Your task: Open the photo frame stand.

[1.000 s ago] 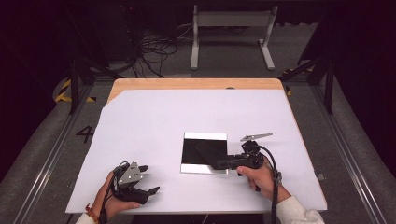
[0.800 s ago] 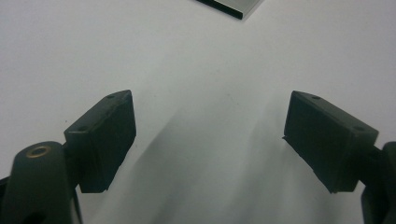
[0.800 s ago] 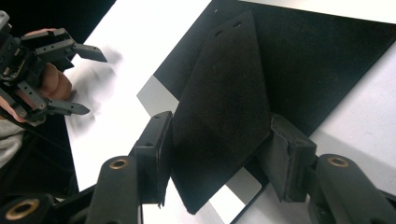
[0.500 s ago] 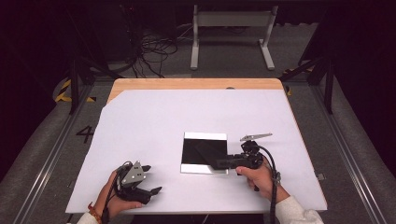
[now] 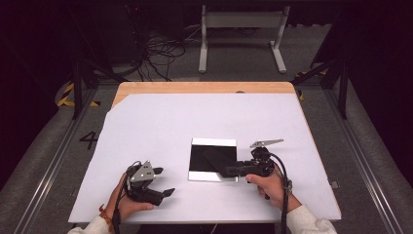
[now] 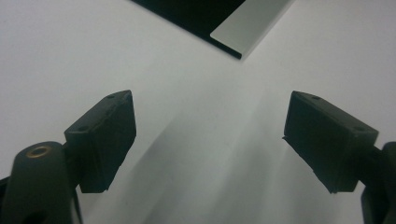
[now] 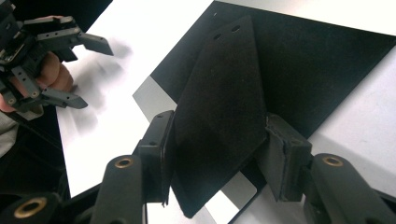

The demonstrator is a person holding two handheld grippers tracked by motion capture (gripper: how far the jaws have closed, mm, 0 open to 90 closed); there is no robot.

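A black square sheet (image 5: 209, 148) with a pale strip (image 5: 209, 176) along its near edge lies flat on the white table (image 5: 160, 126). My right gripper (image 5: 229, 170) points left over the sheet's near right corner. A black wedge-shaped piece (image 7: 224, 102) with two small holes at its far end stands between the pads, which touch both its sides; the jaws have just been closing on it. My left gripper (image 5: 164, 181) hovers open over bare table at the front left, nothing between its fingers (image 6: 107, 135). The sheet's corner (image 6: 233, 28) lies ahead of it.
The table's wooden far edge (image 5: 204, 87) shows beyond the white cover. Behind it stand a metal frame (image 5: 241, 29) and loose cables (image 5: 160, 53) on the floor. Rails run along both sides of the table.
The left hand has edged slightly to the right. The right hand stays at the sheet's near right corner.
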